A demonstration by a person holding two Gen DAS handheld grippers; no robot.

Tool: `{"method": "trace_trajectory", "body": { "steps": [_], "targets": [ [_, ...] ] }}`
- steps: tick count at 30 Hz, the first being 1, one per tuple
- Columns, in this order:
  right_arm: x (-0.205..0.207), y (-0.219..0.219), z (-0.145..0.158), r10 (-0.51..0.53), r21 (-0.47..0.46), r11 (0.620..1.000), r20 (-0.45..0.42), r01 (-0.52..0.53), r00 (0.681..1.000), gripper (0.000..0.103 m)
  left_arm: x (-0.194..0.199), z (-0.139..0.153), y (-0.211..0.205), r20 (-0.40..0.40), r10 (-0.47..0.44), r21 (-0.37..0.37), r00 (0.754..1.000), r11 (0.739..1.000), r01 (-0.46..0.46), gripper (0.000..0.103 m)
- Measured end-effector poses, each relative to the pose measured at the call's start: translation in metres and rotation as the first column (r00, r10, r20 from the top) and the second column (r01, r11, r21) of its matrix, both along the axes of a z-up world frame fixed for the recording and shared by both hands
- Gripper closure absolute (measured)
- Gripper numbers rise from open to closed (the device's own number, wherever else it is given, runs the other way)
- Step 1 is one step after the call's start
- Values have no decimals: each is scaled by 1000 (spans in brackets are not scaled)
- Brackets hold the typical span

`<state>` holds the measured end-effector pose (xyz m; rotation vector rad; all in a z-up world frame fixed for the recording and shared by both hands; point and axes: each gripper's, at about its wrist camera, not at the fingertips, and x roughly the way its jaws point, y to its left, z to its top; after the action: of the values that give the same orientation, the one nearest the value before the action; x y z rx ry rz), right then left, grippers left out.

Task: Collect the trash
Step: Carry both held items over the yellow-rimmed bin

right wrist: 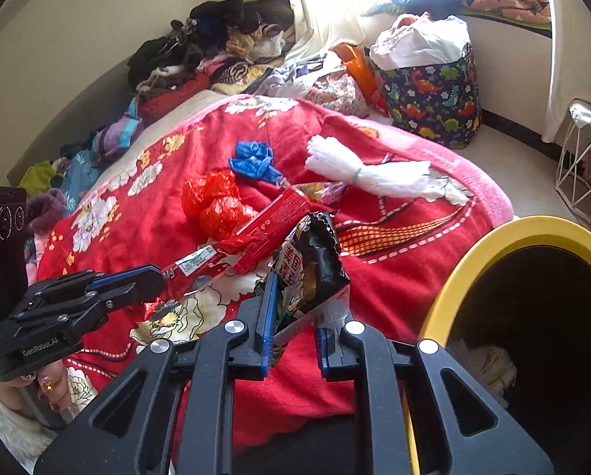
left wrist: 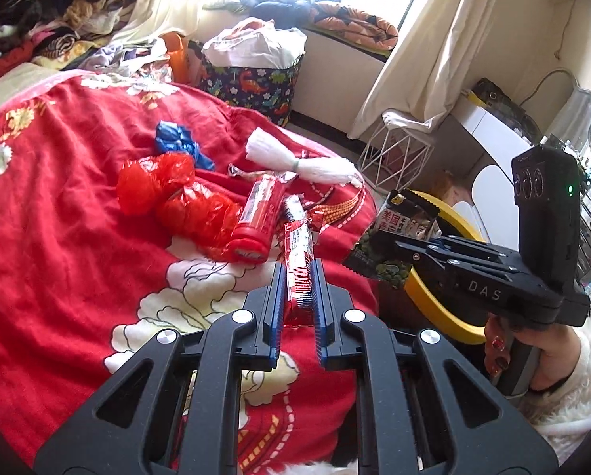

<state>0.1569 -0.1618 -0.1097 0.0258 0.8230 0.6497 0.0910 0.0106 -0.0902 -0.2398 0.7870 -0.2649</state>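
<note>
My left gripper (left wrist: 298,273) is shut on a red snack wrapper (left wrist: 299,257) above the red blanket; it also shows in the right wrist view (right wrist: 157,285) with the wrapper (right wrist: 200,261). My right gripper (right wrist: 295,297) is shut on a black and green snack bag (right wrist: 309,269), held beside the yellow-rimmed trash bin (right wrist: 493,249); the bag shows in the left wrist view (left wrist: 398,237). On the blanket lie a red tube package (left wrist: 258,213), a crumpled red plastic bag (left wrist: 168,194), a blue plastic bag (left wrist: 178,140) and a tied white plastic bundle (left wrist: 295,158).
The red floral blanket (left wrist: 58,217) covers the bed. Piled clothes (right wrist: 216,47) lie at the bed's far side. A dinosaur-print basket (right wrist: 430,91) and a white wire basket (right wrist: 584,166) stand on the floor. The bin holds some crumpled paper (right wrist: 485,364).
</note>
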Motion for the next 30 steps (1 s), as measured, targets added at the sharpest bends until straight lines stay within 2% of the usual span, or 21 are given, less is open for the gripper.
{"method": "trace_trajectory", "body": {
  "steps": [14,30],
  "targets": [
    [-1,-36,15,-64,52,997,31,62,997,87,3,29,-11,68,28,18,997,999,-29,95],
    [-3,-75,37,-131,78,989,91,124,987,87,12,47,-46,110,-24,11,994,1000,23,95]
  ]
}}
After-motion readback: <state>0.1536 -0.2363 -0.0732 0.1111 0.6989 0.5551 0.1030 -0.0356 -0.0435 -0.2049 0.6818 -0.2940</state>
